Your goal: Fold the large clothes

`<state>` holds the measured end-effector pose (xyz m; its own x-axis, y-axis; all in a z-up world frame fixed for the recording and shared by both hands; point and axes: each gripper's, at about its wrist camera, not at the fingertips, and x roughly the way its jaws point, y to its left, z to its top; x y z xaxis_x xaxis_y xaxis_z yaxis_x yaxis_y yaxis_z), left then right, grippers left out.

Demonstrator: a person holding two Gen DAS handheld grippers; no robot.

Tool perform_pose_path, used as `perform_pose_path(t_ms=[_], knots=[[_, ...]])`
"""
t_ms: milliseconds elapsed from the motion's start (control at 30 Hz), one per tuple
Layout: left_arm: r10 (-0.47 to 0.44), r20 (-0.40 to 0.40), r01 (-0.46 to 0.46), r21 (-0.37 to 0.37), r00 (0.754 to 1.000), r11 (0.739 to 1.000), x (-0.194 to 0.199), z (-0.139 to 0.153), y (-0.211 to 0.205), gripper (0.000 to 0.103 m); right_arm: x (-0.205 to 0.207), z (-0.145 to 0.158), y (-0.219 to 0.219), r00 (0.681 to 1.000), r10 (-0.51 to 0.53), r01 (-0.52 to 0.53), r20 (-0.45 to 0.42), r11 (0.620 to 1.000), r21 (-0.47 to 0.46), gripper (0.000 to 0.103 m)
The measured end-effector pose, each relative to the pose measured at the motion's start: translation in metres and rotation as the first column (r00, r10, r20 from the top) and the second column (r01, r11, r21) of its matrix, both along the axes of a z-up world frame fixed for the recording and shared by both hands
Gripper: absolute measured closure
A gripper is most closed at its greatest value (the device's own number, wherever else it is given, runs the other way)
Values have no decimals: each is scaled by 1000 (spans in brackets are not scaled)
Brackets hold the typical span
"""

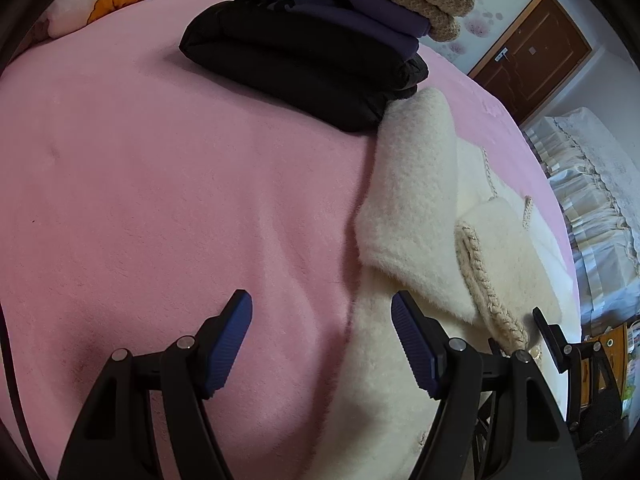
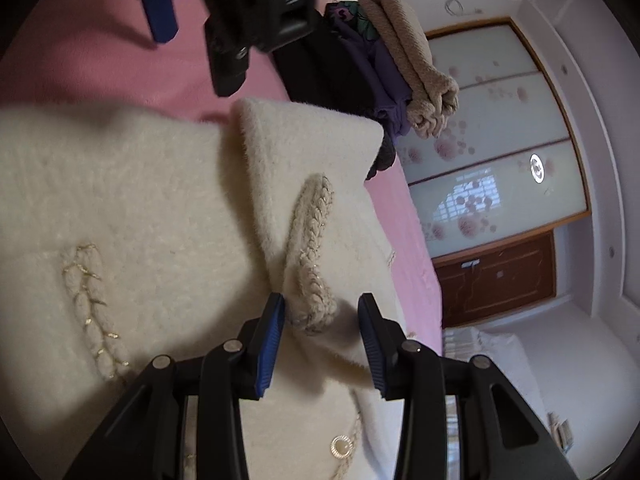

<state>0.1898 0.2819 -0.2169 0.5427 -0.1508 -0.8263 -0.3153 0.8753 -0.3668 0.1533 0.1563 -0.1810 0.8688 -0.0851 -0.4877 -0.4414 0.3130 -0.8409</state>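
On the pink bed sheet point(image 1: 160, 200) you've got the cream fuzzy coat point(image 1: 416, 208) lying partly folded, its far end right up against the stack of folded clothes point(image 1: 320, 48). Your right gripper point(image 2: 322, 320) has its jaws apart, straddling the braided trim point(image 2: 310, 248) at the sleeve cuff, with the left pad looking like it's touching the fluff but nothing clamped yet. Your left gripper point(image 1: 322, 340) is wide open too, hanging over the coat's edge where it meets the sheet.

Stuff I'd watch for, just my read:
- pinch only that braid and the thick pile could slip out or the trim could snag
- grab too deep and you lift two layers, undoing the fold
- swing the sleeve toward the stack and you could knock the beige knit point(image 2: 404, 52) off the top
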Motion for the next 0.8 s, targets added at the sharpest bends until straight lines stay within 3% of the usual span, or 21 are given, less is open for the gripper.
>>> perform_pose_path(t_ms=[100, 133, 233, 300, 400, 500, 600, 633, 700, 733, 800], knots=[[14, 0, -14, 1, 1000, 1000, 0, 1, 3, 32, 8, 7, 0, 1000, 18, -17, -3, 1000, 6, 68], [16, -1, -16, 2, 1000, 1000, 0, 1, 3, 32, 12, 14, -2, 1000, 23, -23, -11, 999, 29, 79], [15, -4, -15, 8, 1000, 1000, 2, 1, 1, 32, 28, 40, -9, 1000, 5, -3, -20, 995, 97, 85], [6, -1, -6, 11, 1000, 1000, 5, 3, -3, 32, 47, 69, -21, 999, -43, 39, 14, 982, 184, 86], [-10, 7, 10, 14, 1000, 1000, 10, 5, -12, 32, 86, 121, -58, 980, -195, 166, 40, 914, 371, 87], [-34, 15, 34, 15, 999, 999, 16, 7, -25, 32, 120, 151, -121, 920, -391, 339, -28, 758, 557, 87], [-59, 15, 59, 22, 998, 998, 20, 8, -37, 32, 139, 144, -199, 813, -546, 522, -205, 525, 672, 87], [-70, 14, 70, 27, 997, 997, 22, 7, -41, 32, 142, 130, -229, 757, -583, 593, -295, 424, 684, 87], [-87, 9, 86, 40, 996, 995, 25, 7, -48, 32, 145, 100, -270, 675, -571, 694, -467, 276, 665, 86], [-93, 5, 93, 46, 996, 995, 27, 7, -50, 32, 145, 77, -292, 622, -515, 752, -589, 186, 632, 83], [-102, -3, 102, 54, 995, 993, 28, 6, -55, 32, 146, 41, -321, 537, -399, 825, -743, 64, 562, 82]])
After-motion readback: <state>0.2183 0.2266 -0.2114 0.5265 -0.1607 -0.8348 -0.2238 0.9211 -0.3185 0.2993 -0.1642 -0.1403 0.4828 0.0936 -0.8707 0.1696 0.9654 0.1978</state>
